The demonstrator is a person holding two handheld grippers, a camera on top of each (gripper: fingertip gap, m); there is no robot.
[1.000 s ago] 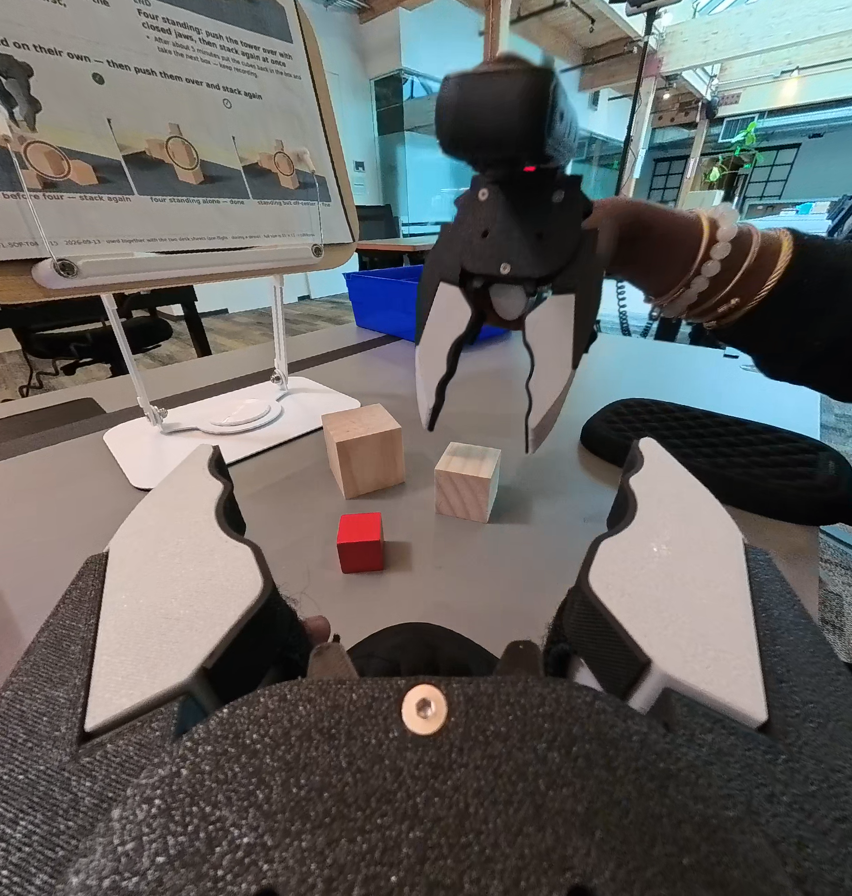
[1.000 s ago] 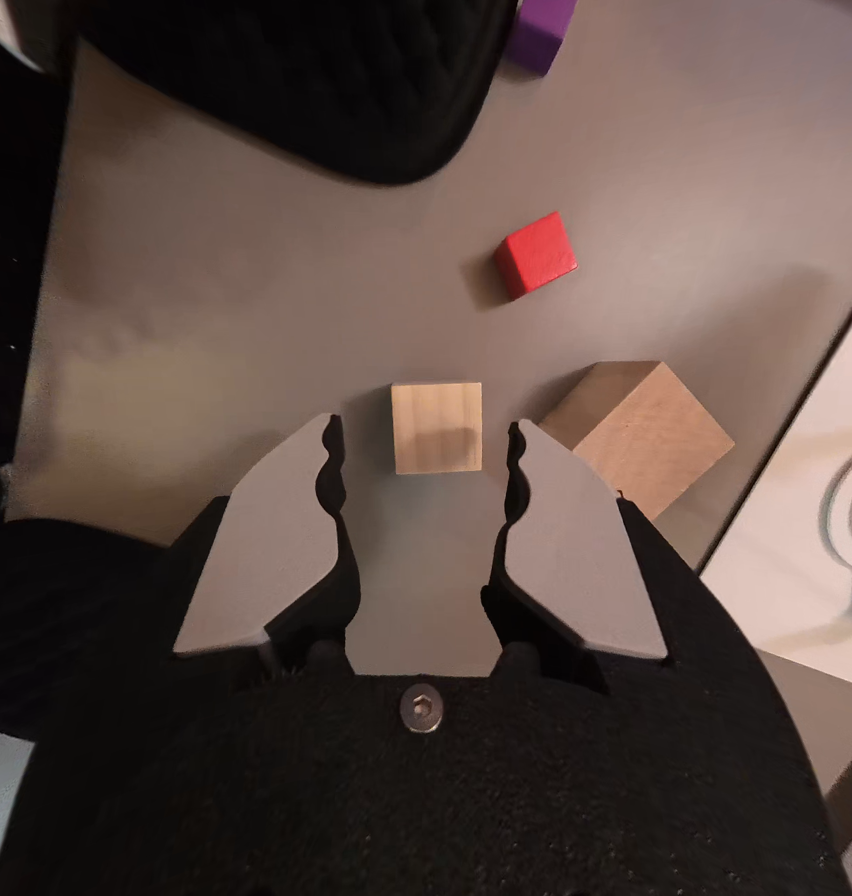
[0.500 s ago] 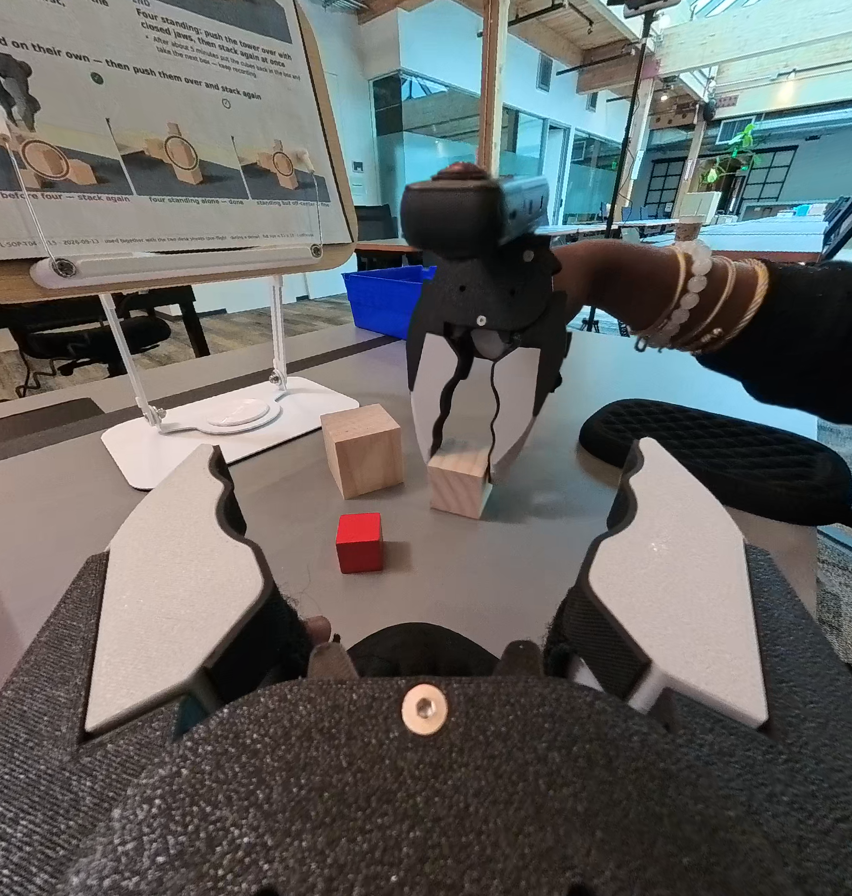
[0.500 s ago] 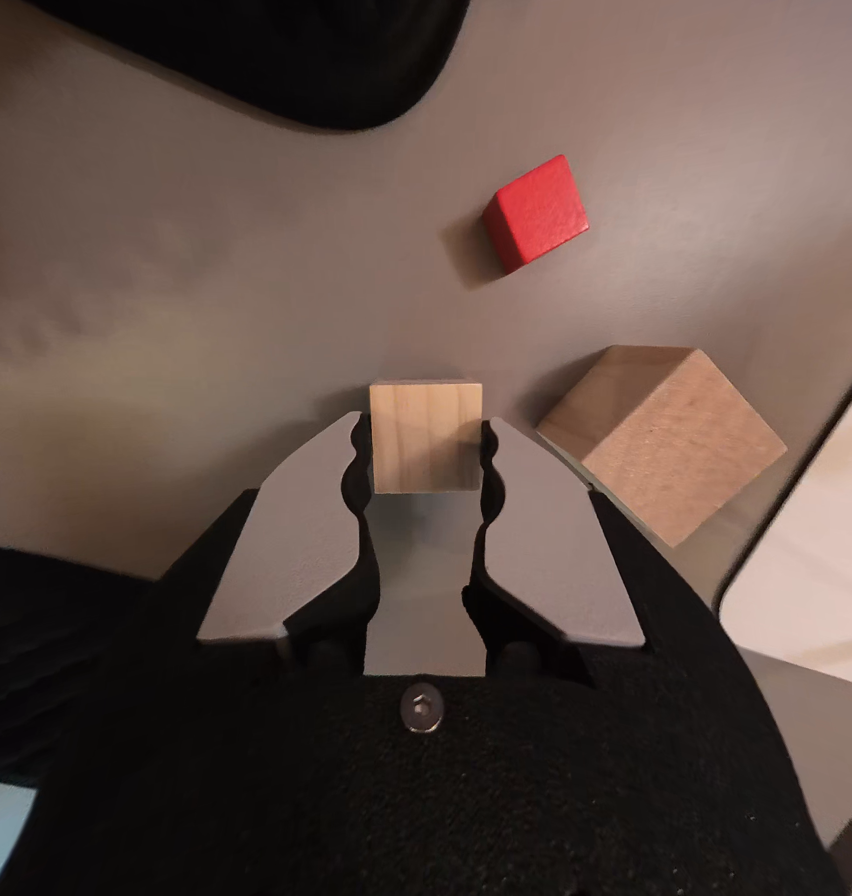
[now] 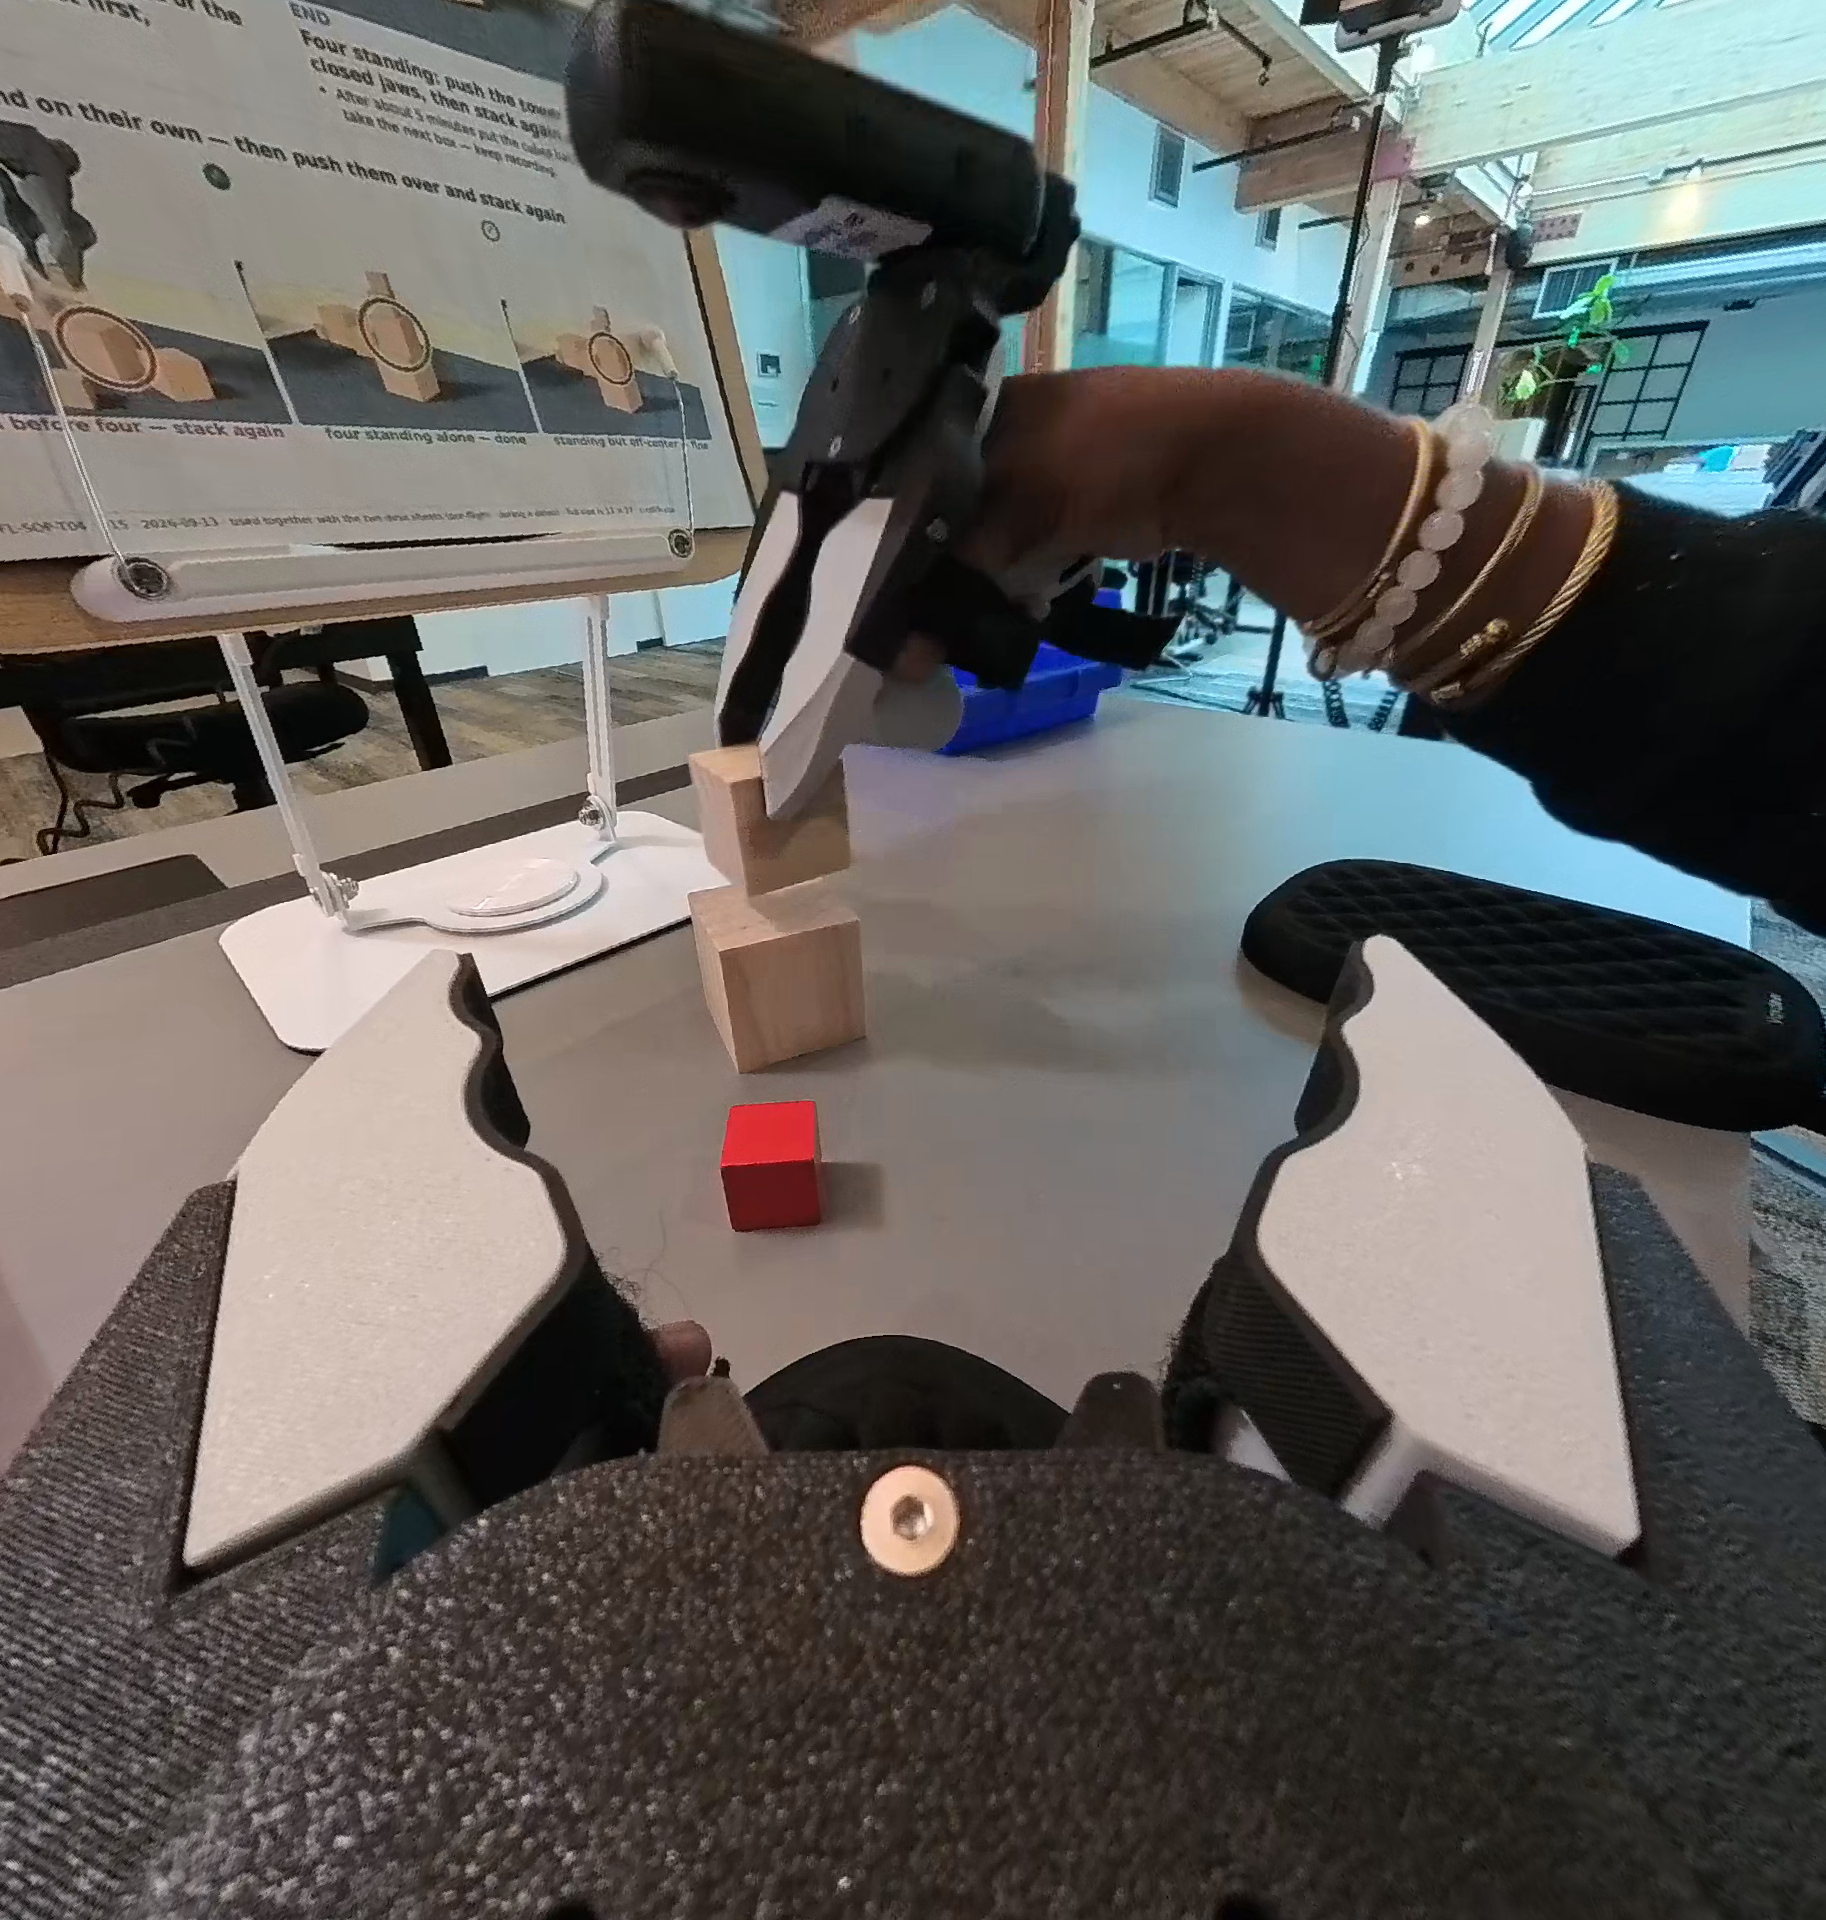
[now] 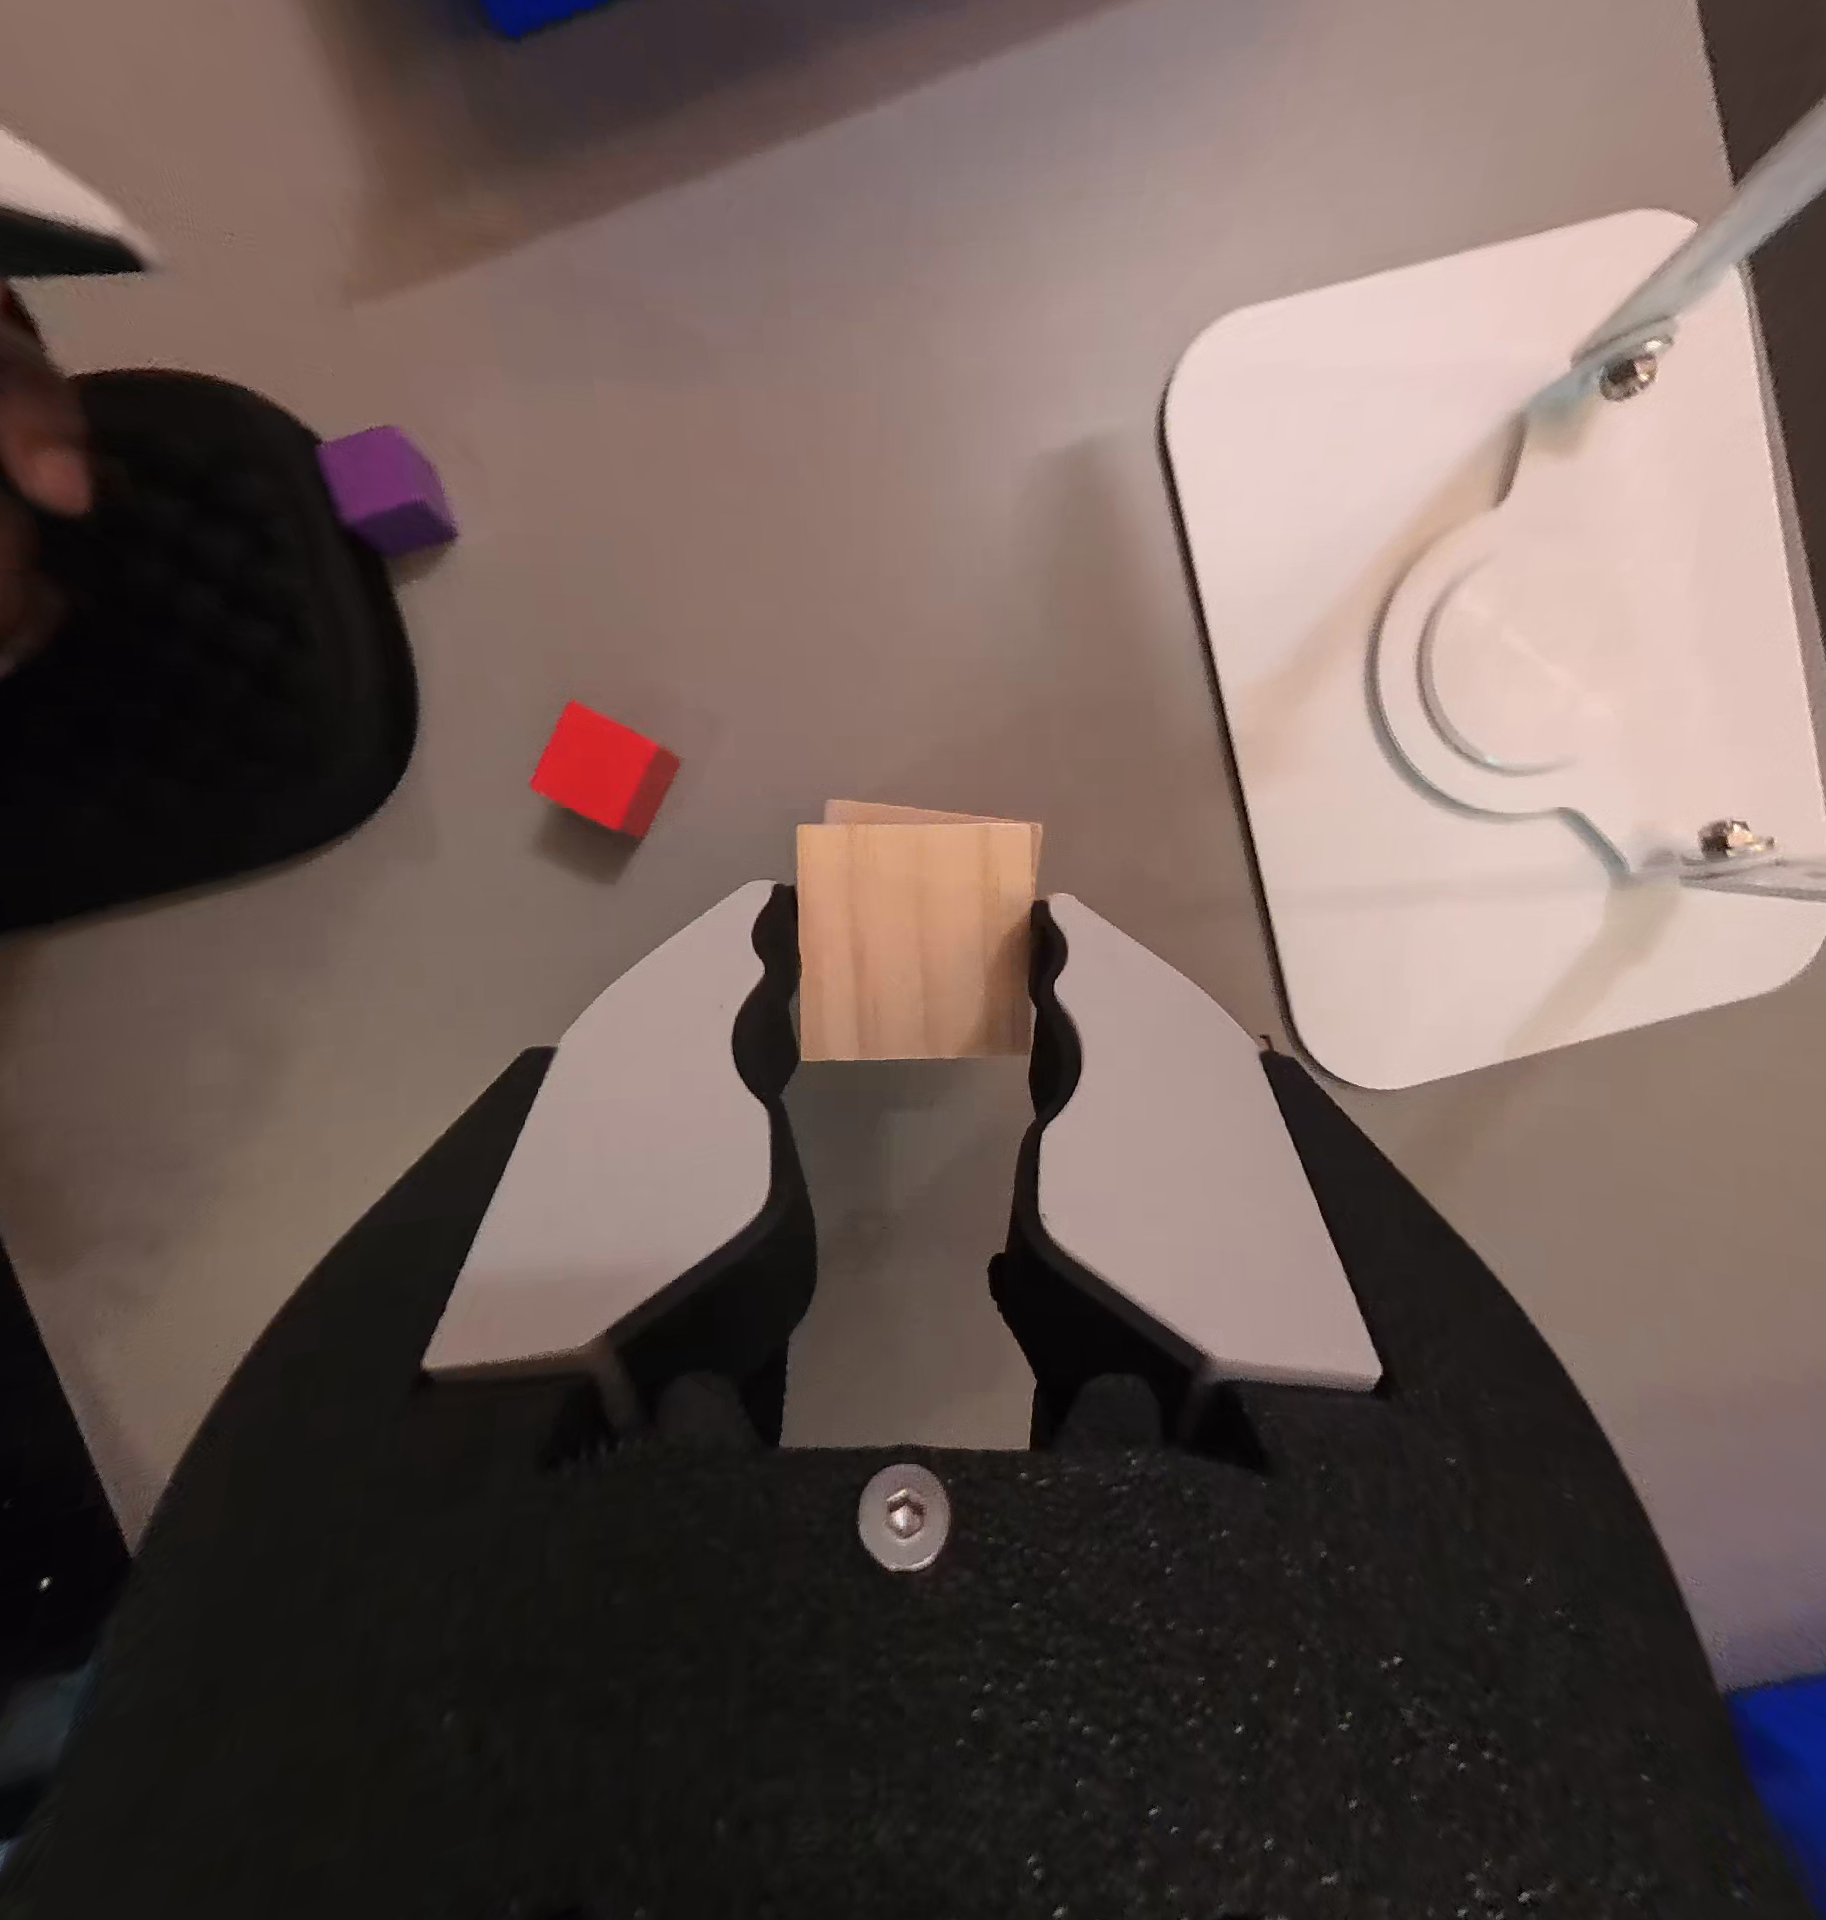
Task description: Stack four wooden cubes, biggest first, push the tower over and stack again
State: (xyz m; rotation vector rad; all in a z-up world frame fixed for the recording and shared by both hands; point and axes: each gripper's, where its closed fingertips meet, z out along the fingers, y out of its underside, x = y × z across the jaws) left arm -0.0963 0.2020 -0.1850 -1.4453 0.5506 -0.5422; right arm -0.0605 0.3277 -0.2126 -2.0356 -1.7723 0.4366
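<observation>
the right tongs (image 6: 914,914), tipped downward from a braceleted hand (image 5: 1148,499), clench a small wooden block (image 6: 914,940) tilted just above a bigger wooden block (image 5: 779,982). the left tongs (image 5: 909,1091) gape wide and bare over the grey table (image 5: 1096,997), a red cube (image 5: 771,1164) at 12 o'clock. a white stand base (image 6: 1460,644) lies at the right tongs' 2 o'clock and a purple cube (image 6: 384,488) at 10.

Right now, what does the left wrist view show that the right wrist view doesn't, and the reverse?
Only the left wrist view: the open left gripper, the clipboard stand's sheet, and the held cube tilted just above the larger wooden cube.
Only the right wrist view: a purple cube.
Both: the right gripper clamping the small wooden cube, the red cube, and the white stand base.
</observation>
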